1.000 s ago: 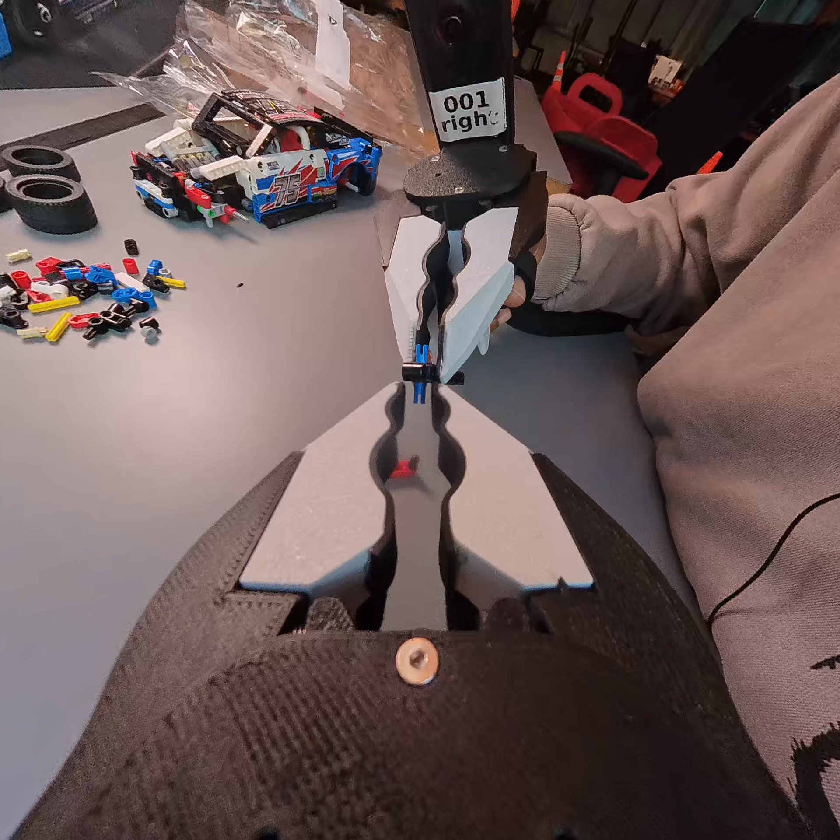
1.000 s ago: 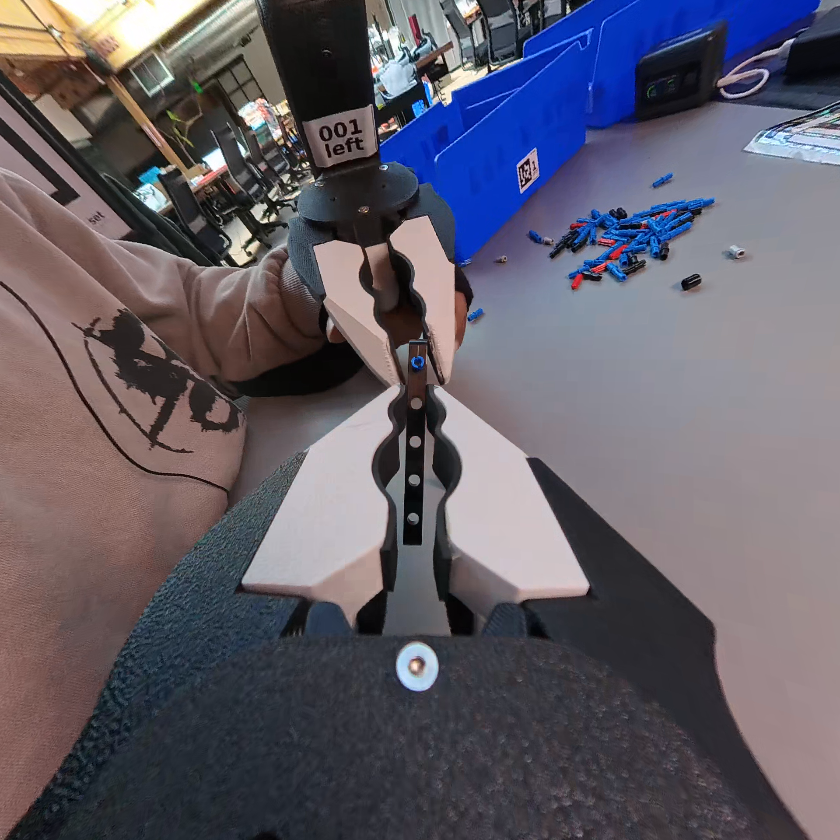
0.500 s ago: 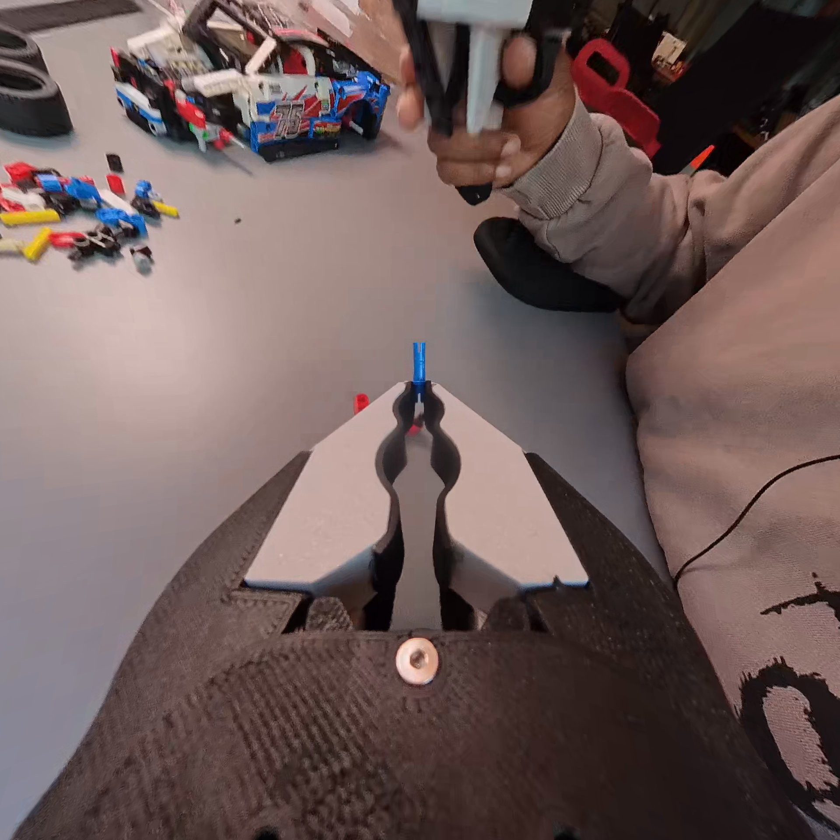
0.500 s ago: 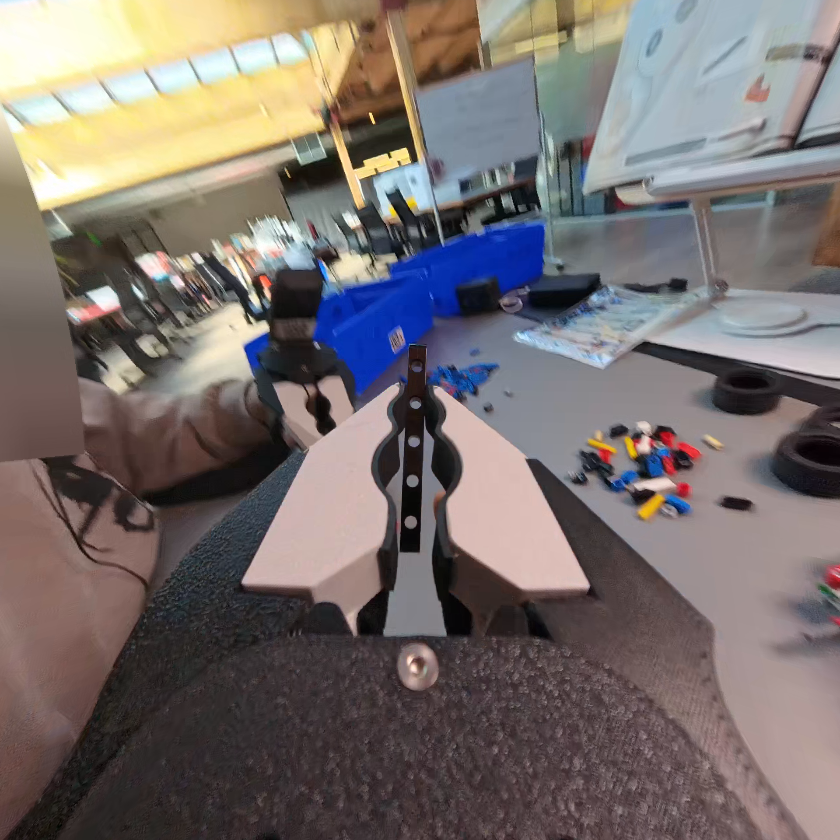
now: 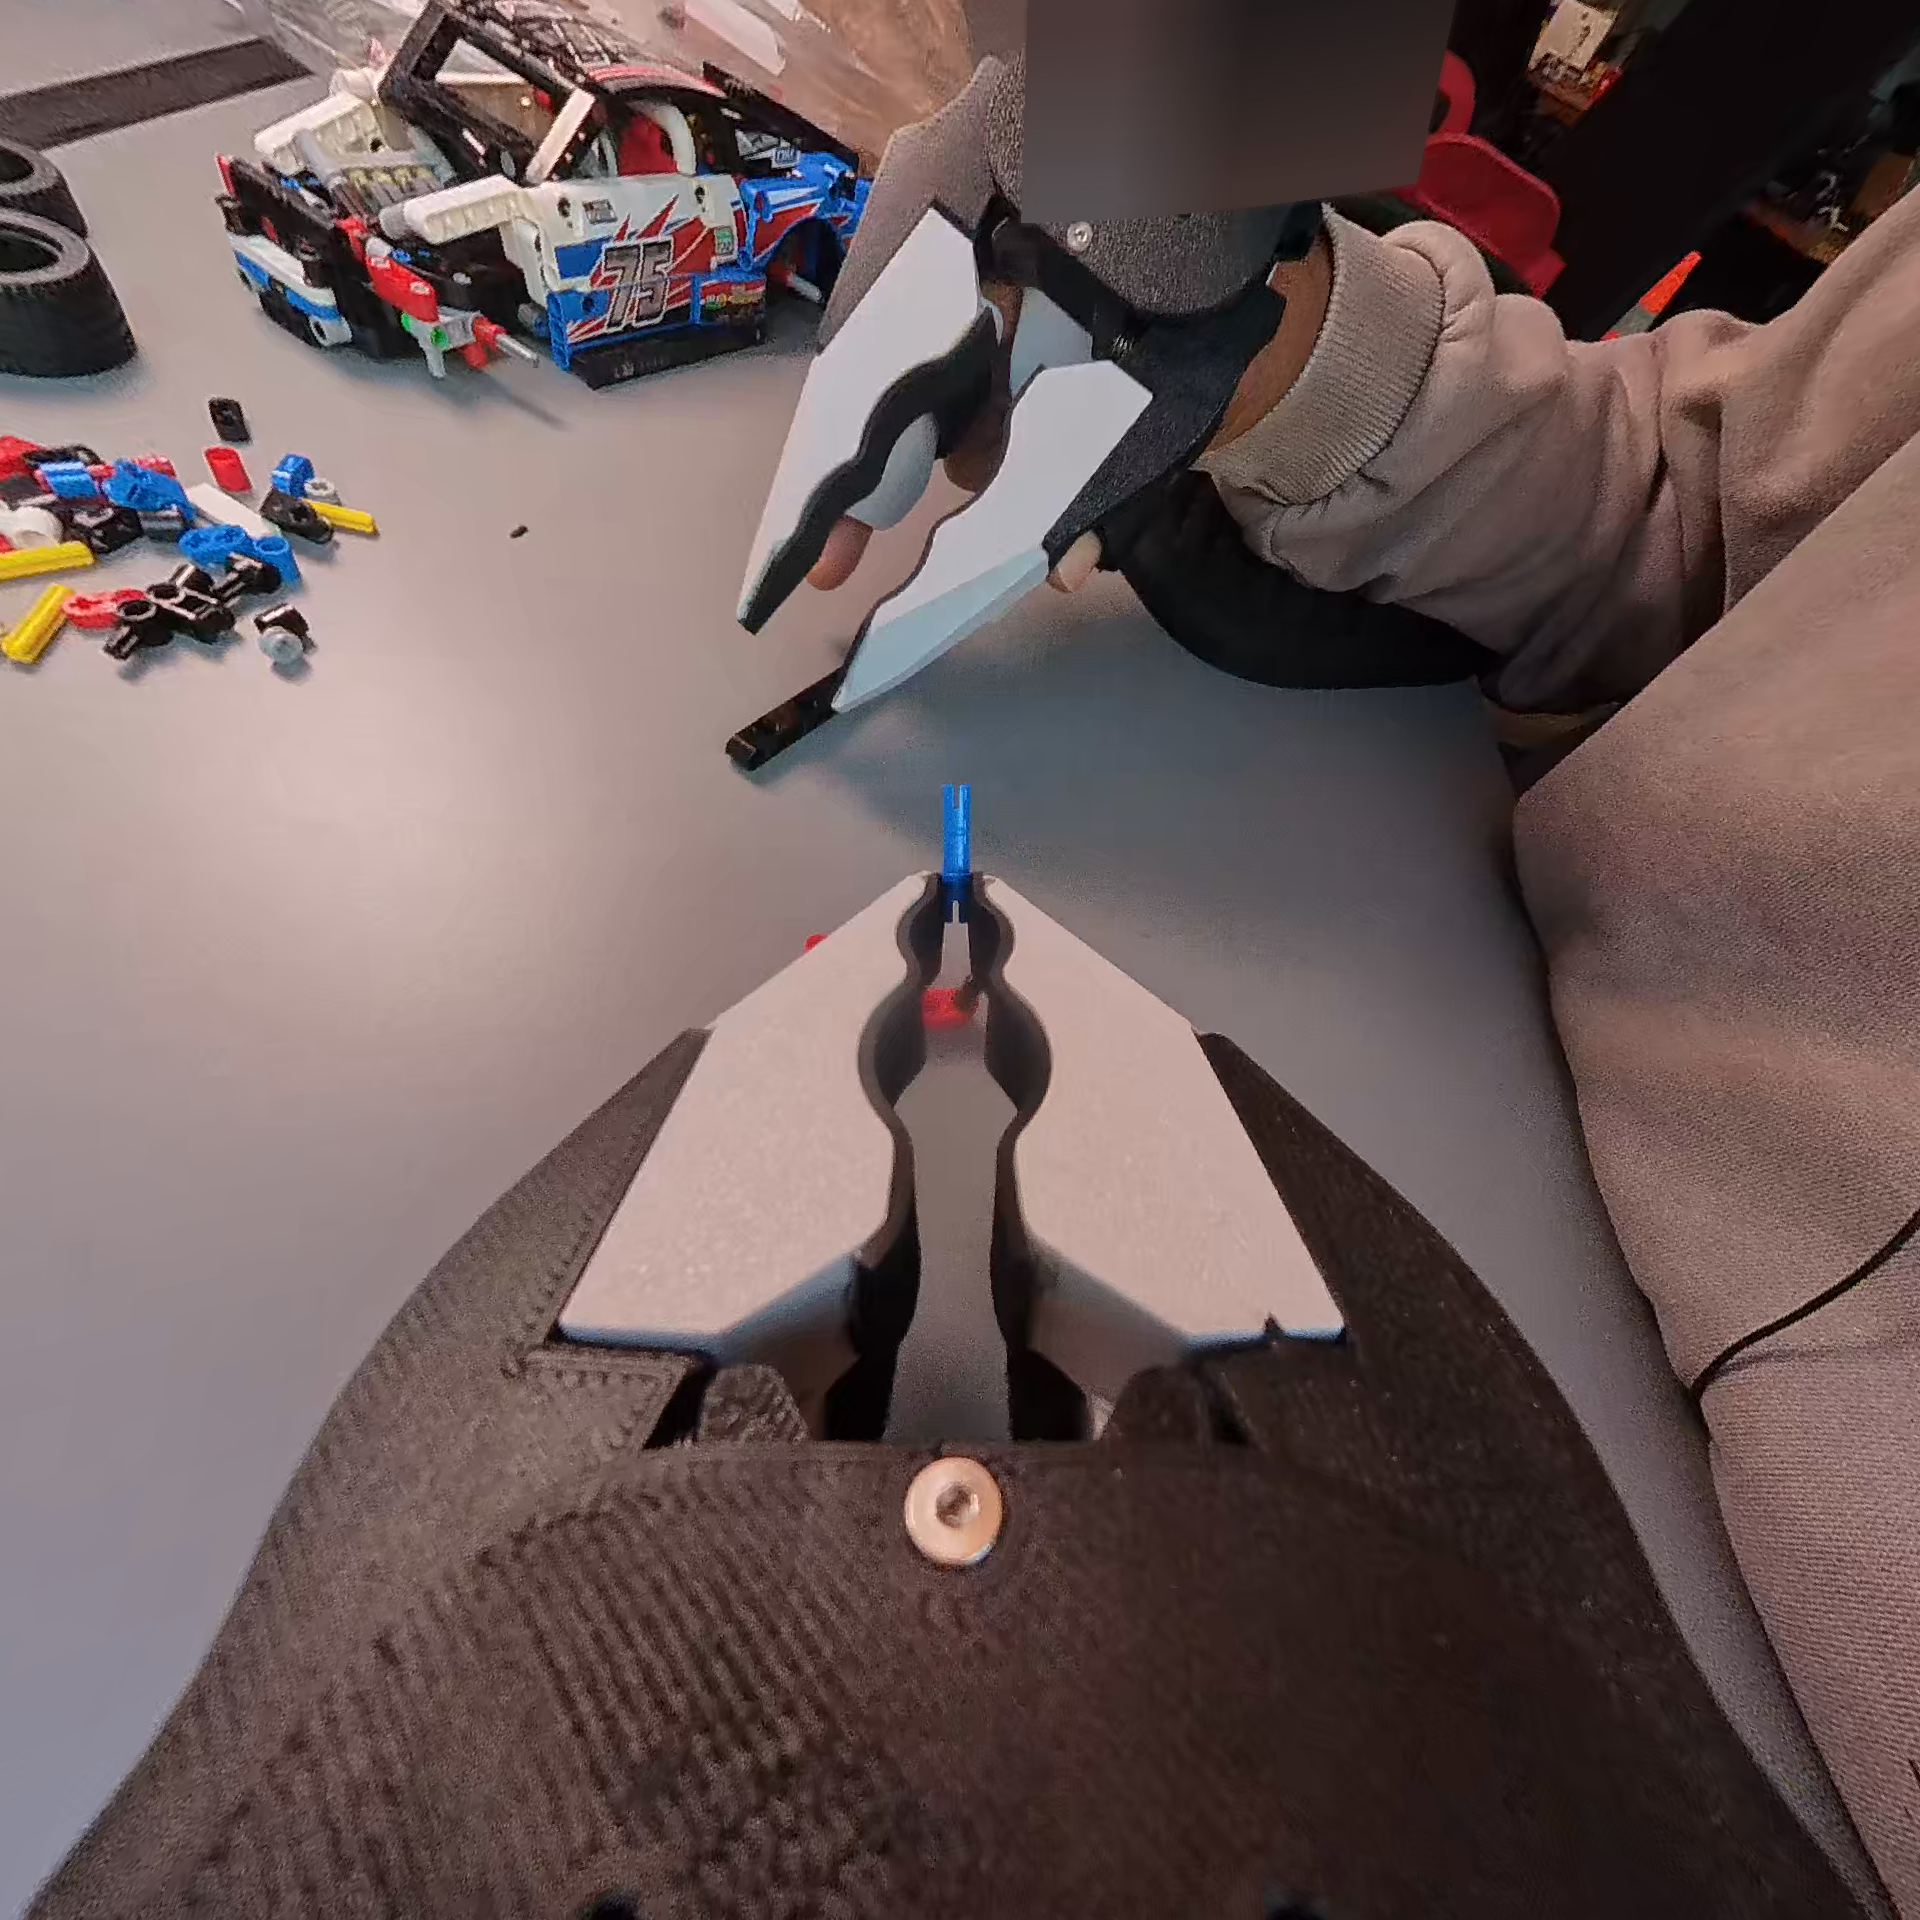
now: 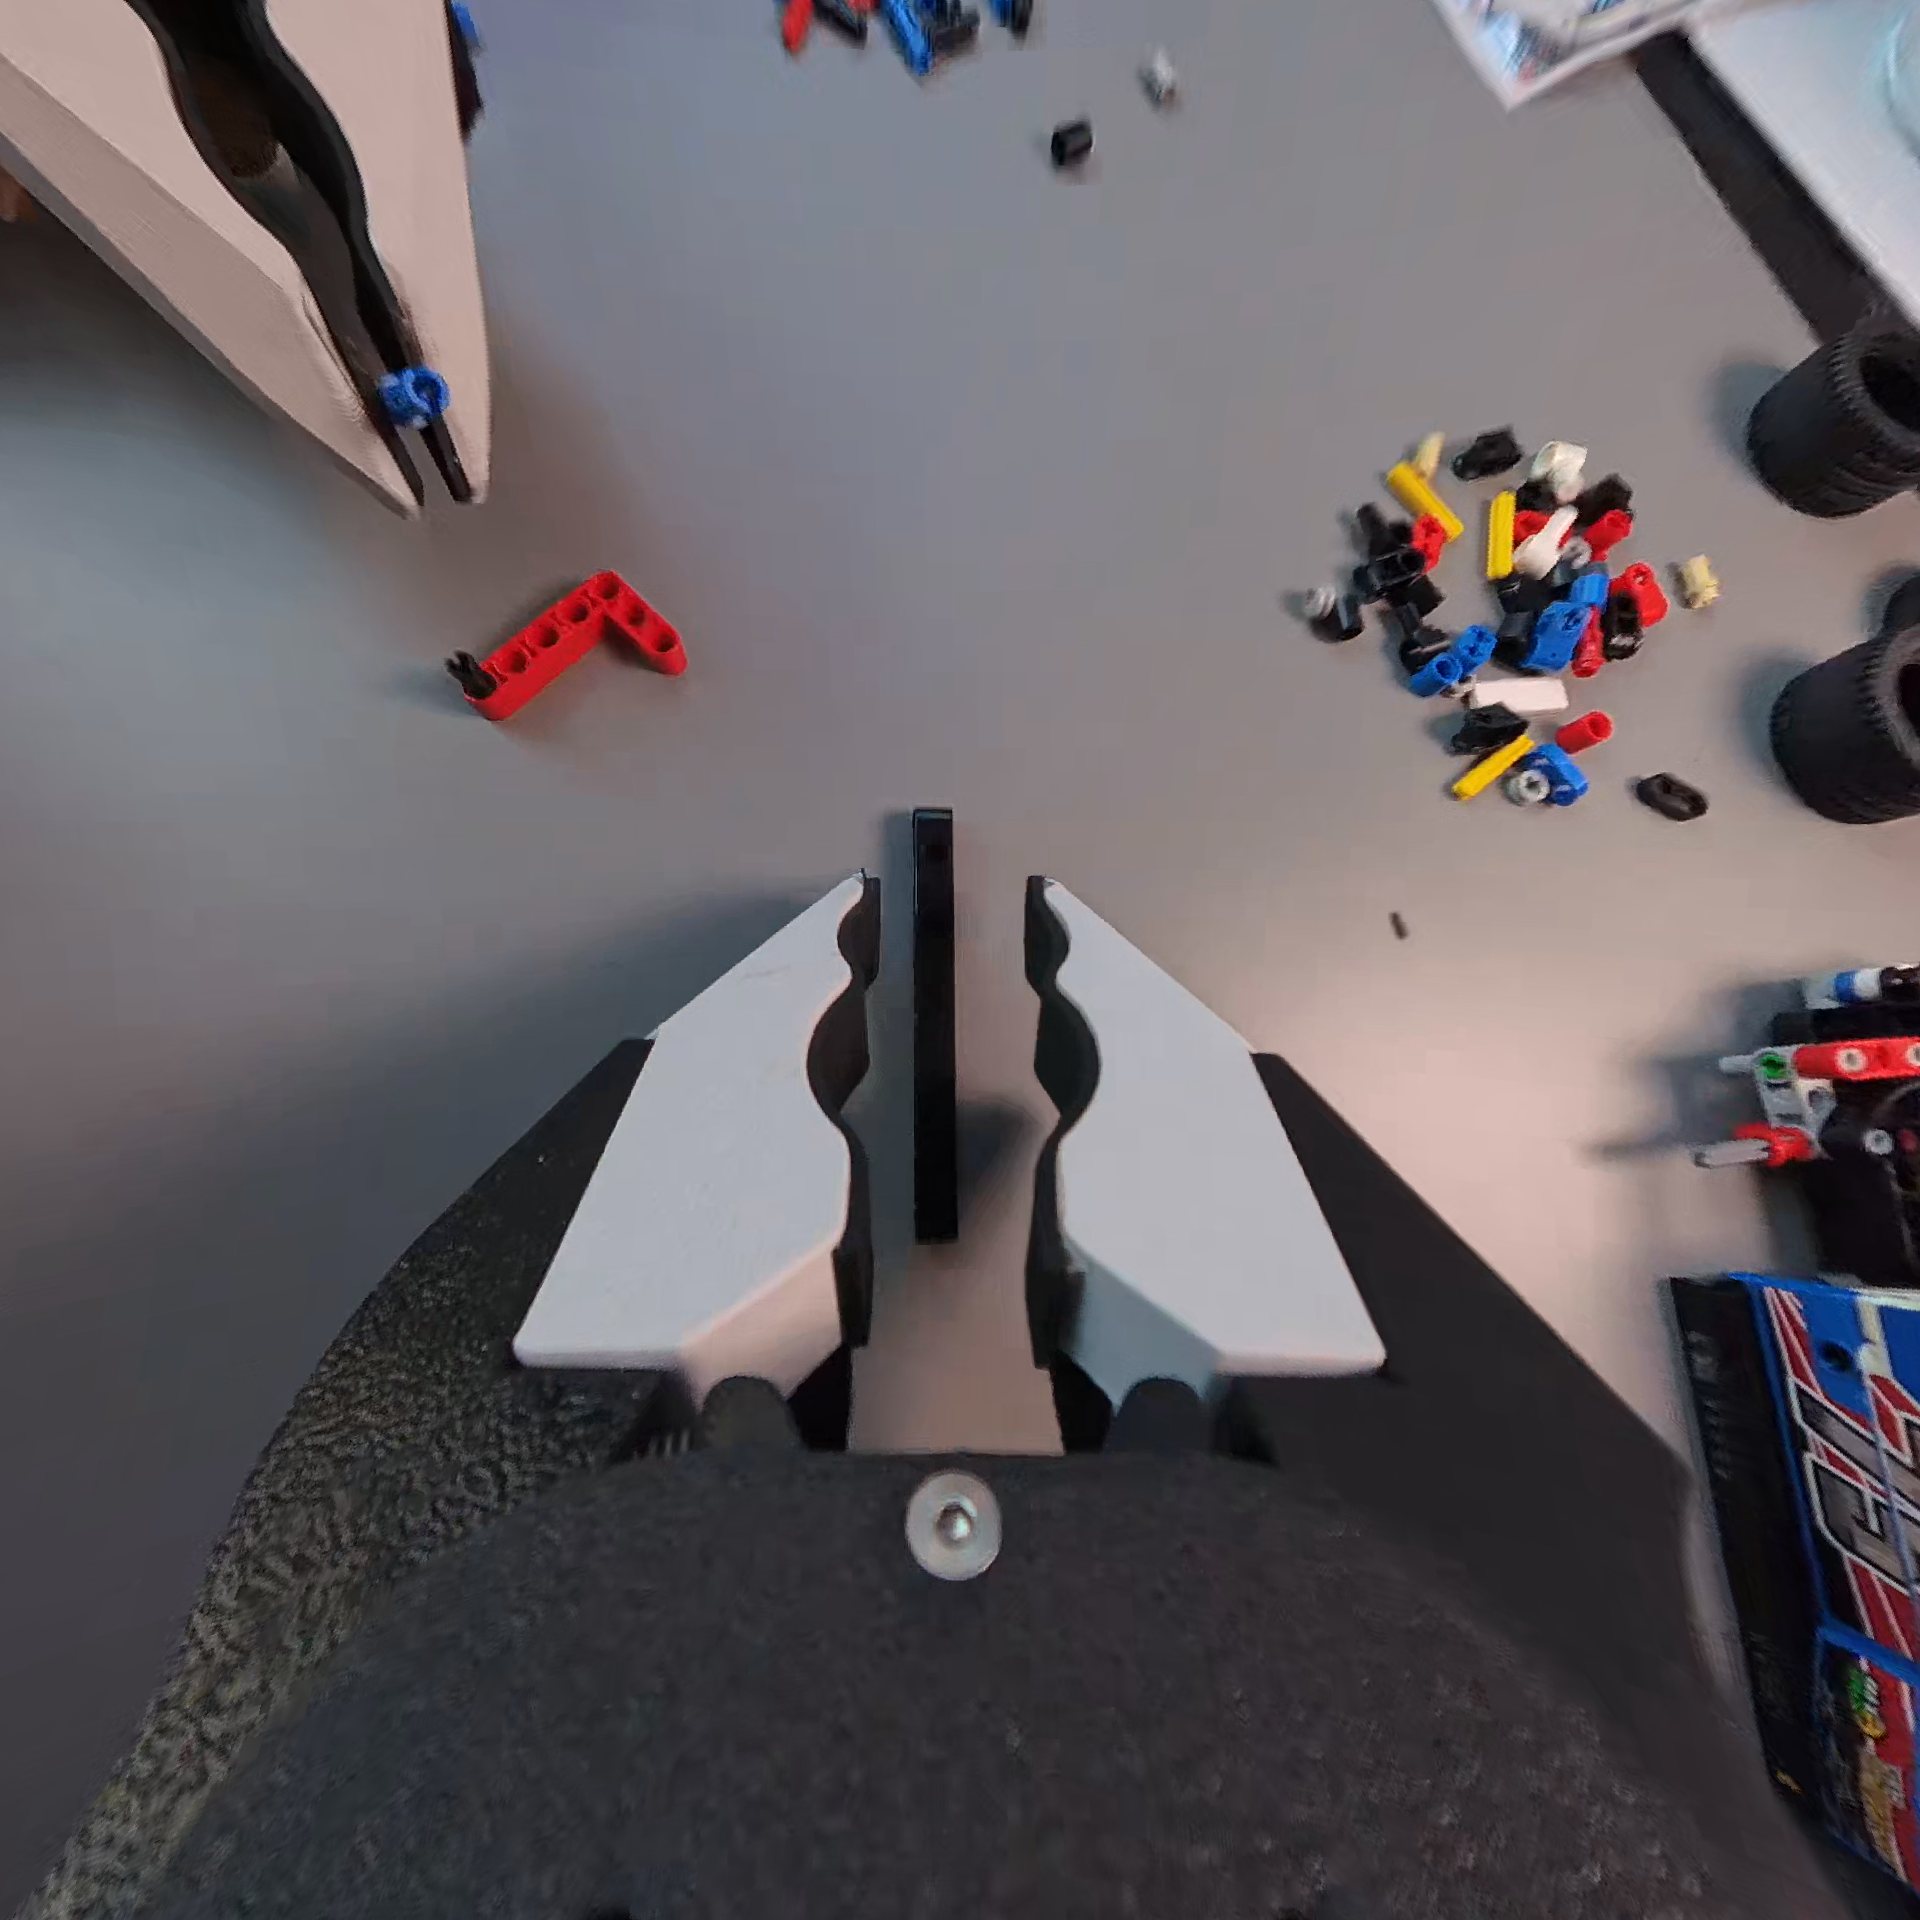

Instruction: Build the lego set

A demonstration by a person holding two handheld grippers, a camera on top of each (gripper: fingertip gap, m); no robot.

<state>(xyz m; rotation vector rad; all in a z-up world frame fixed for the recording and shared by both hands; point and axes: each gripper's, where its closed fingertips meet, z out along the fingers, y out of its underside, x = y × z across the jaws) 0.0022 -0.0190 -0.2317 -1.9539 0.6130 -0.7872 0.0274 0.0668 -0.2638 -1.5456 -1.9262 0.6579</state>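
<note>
The black beam [image 6: 933, 1023] lies flat on the grey table [image 6: 1143, 520], and everything else is placed from it. The right gripper [image 6: 948, 881] straddles the beam with its jaws spread wide; neither finger touches it and the beam's far end pokes out just past the fingertips. In the left wrist view the same beam [image 5: 781, 722] shows as a short dark end under the right gripper's [image 5: 800, 665] lower finger. The left gripper [image 5: 954, 881] sits just beside the beam, jaws drawn narrow and pinching a blue pin [image 5: 955, 847] whose slotted tip stands out beyond the fingertips; from the right wrist view that left gripper [image 6: 436, 488] is up and to the left of the beam with the blue pin [image 6: 412, 395] clamped near its tips. A red angled beam [image 6: 582, 642] with a black pin at one end lies on the table between the black beam and the left gripper. Well apart from the beam, to its right in the right wrist view, is a heap of small loose parts [image 6: 1507, 613], and beyond it black tyres [image 6: 1844, 426]. The partly built race car [image 5: 540, 239] stands farther off.
</note>
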